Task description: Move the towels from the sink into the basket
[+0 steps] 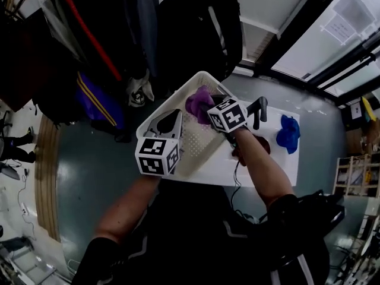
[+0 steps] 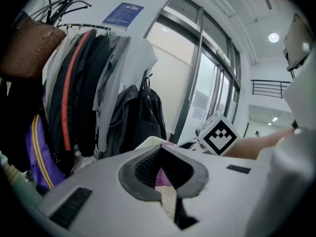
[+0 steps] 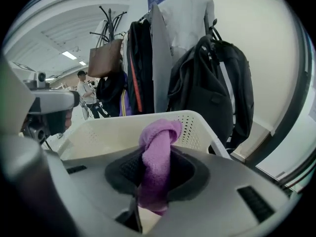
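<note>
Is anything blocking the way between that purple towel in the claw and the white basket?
Nothing visible does. The right gripper holds the purple towel directly above the open white basket. The left gripper is off to the side, near the rim.

Jackets (image 1: 89, 46) and a black backpack (image 1: 202, 28) hang at 11 o'clock; tall windows (image 1: 338, 28) run at 2 o'clock; the floor (image 1: 89, 165) is teal.

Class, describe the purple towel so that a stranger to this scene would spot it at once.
Start at the big white perforated basket beside the hanging bags. Over it, the right tool is shut on a twisted purple towel. It alone is purple and held; the blue towel lies outside the basket.
</note>
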